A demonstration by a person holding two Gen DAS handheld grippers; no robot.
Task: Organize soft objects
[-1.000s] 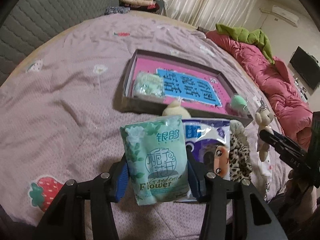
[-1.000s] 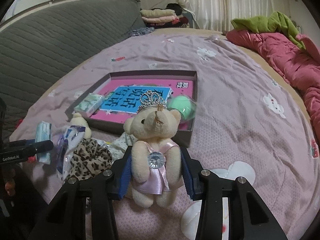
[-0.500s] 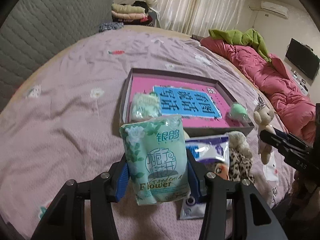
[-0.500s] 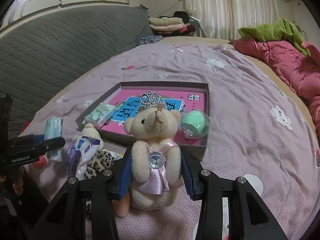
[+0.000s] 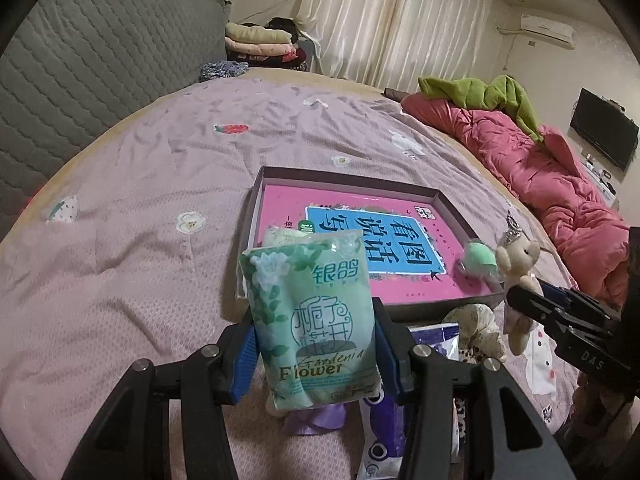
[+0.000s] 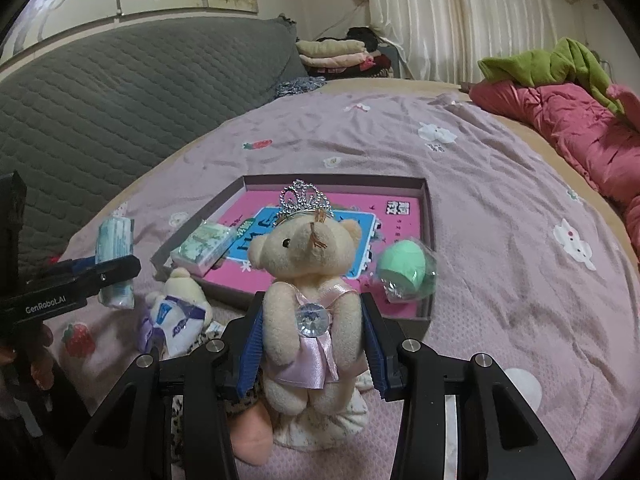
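Observation:
My left gripper (image 5: 316, 344) is shut on a green tissue pack (image 5: 316, 320) and holds it above the bed, just in front of the shallow box (image 5: 352, 174) with the pink and blue bottom. My right gripper (image 6: 312, 340) is shut on a cream teddy bear (image 6: 308, 280) with a crown and pink dress, held in front of the box (image 6: 426, 216). Inside the box lie a pale green tissue pack (image 6: 204, 242) and a green ball (image 6: 404, 270). The bear also shows in the left wrist view (image 5: 518, 276).
A small cream plush with a purple wrapper (image 6: 176, 308), a leopard-print item and other soft things lie on the lilac bedspread (image 5: 120, 240) before the box. A red quilt (image 5: 560, 176) lies at right. A grey headboard (image 6: 120, 112) stands at left.
Both grippers have risen and drawn back a little with their loads; the box and the pile on the bed sit lower and farther in view. Both grips are unchanged.

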